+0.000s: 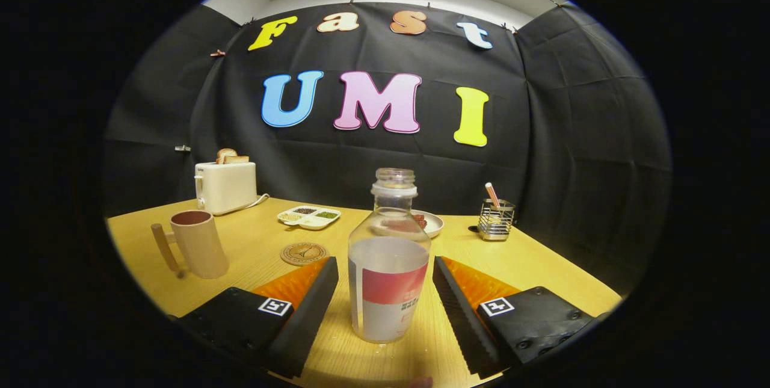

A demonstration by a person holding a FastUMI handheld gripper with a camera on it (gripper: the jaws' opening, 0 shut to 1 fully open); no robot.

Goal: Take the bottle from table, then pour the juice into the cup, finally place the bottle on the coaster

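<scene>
The bottle (388, 261) stands upright on the table (529, 261), its long axis vertical and open mouth up, between the fingers of the gripper (385, 292), which is wide open, touching nothing. Coaster (304, 253) and cup (198, 243) lie at ten o'clock.

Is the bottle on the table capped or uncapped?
Uncapped: the bottle stands upright between the open tool's fingers, its threaded neck bare.
</scene>
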